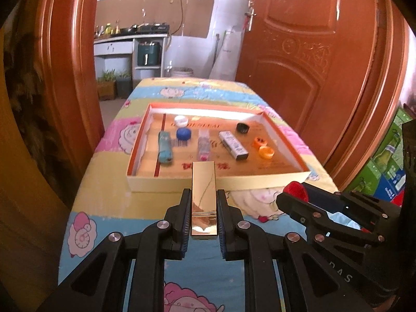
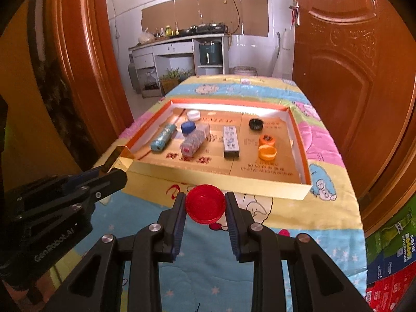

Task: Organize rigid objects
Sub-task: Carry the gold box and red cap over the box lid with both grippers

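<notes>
Bottom centre of left wrist view: left gripper (image 1: 203,215) clamps shiny gold rectangular box (image 1: 203,189), long axis pointing ahead at shallow cardboard tray (image 1: 221,182) just beyond. Right gripper (image 2: 205,205) pinches red plastic bottle cap (image 2: 205,204); tray near wall ahead, above in frame.

Both views are lit brightly by daylight from the pale room beyond the open doors, and a strong warm orange cast is thrown over everything. A band of glare is seen along the far inner wall of the shallow box (image 1: 208,111), and reflections on the gold bar (image 1: 203,197). Straight lines are bowed heavily toward the dark vignetted corners, and the distant kitchen counter (image 2: 179,42) is rendered soft.
</notes>
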### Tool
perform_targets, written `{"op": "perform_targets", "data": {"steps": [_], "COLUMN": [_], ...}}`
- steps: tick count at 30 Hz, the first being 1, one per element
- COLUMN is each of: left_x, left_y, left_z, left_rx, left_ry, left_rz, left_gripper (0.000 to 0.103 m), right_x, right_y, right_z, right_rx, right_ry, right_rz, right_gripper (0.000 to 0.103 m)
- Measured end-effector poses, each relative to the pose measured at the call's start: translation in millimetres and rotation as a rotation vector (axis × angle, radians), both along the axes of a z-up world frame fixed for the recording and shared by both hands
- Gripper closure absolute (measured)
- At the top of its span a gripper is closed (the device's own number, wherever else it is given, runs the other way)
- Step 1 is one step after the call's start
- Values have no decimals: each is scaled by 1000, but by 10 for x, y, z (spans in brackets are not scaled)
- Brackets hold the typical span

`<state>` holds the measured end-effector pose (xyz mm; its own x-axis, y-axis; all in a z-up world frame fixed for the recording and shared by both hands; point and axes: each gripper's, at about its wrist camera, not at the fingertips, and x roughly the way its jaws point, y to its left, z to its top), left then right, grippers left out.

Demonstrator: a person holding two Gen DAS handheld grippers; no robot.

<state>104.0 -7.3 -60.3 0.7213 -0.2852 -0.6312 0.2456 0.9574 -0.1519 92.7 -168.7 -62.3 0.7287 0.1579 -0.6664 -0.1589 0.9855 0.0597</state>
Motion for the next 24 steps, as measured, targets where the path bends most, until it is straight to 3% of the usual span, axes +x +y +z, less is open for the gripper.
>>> {"op": "perform_targets", "data": {"steps": [24], "left_x": [287], "left_y": [-221], "left_z": [714], "left_rx": [33], "left_ry": [-163], "left_rz": [-43], "left_gripper": [85], "right_x": [42], "right_y": [-222], "right_z": [611], "right_rx": [-21], "right_ry": [-135], "right_rz": [-50], "right_gripper": [73]}}
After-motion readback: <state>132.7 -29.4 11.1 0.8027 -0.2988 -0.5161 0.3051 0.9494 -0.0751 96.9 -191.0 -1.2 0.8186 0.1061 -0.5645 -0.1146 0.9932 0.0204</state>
